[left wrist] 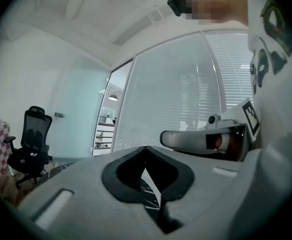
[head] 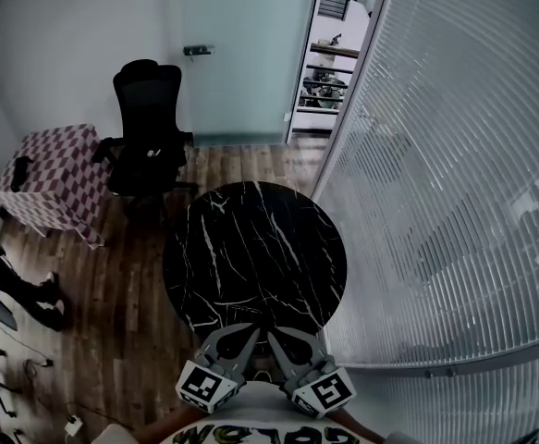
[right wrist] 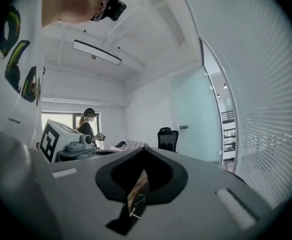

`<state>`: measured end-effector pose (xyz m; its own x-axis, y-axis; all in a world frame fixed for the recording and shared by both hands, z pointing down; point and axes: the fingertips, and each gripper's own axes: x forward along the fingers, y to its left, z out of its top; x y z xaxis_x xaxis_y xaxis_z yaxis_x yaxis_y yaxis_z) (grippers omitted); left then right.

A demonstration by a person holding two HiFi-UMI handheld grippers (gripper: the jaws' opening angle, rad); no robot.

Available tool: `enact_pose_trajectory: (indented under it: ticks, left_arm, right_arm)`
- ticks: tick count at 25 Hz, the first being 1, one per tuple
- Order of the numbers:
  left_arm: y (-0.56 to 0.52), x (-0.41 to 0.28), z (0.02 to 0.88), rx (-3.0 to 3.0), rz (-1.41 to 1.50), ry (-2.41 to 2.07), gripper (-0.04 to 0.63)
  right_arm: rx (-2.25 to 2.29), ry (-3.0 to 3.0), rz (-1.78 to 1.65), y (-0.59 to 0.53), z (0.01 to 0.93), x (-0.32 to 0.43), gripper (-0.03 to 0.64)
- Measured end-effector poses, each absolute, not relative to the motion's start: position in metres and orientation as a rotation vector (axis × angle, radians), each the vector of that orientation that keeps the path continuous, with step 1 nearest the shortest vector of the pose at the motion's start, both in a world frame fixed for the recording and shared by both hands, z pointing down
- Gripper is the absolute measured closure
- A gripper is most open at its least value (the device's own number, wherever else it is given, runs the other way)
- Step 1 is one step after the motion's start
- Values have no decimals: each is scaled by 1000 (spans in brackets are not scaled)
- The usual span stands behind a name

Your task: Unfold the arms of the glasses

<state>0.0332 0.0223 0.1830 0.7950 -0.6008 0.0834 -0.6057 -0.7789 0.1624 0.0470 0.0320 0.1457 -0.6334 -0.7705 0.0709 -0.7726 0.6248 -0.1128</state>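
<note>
**A:** Holding both tools level by the chest: why?

**B:** Probably a rest pose. The left gripper (head: pixel 238 336) and right gripper (head: pixel 285 339) have their jaws pressed fully together, with nothing between them.

**A:** And the glasses?

**B:** No view shows them, and none lie on the round marble table (head: pixel 215 248).

**A:** Room to move?

**B:** Plenty over the tabletop. The window blinds (head: pixel 435 202) crowd its right edge, and the office chair (head: pixel 147 128) stands well beyond.

My left gripper (head: pixel 247 333) and right gripper (head: pixel 276 335) hang side by side at the near edge of the table (head: pixel 251 239). Beyond the table on the left stands a chair (head: pixel 147 128), and left of it a draped stand (head: pixel 52 169). Blinds (head: pixel 454 202) run along my right, with a doorway (head: pixel 329 63) at their far end.
</note>
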Motion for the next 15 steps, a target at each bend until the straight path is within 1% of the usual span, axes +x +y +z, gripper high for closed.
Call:
enact_pose_trajectory:
  ticks: [15]
  left_arm:
    - [26,33,186,2786,49,-964,592]
  right_arm:
    - [1358,-2796,230,32,154,58,615]
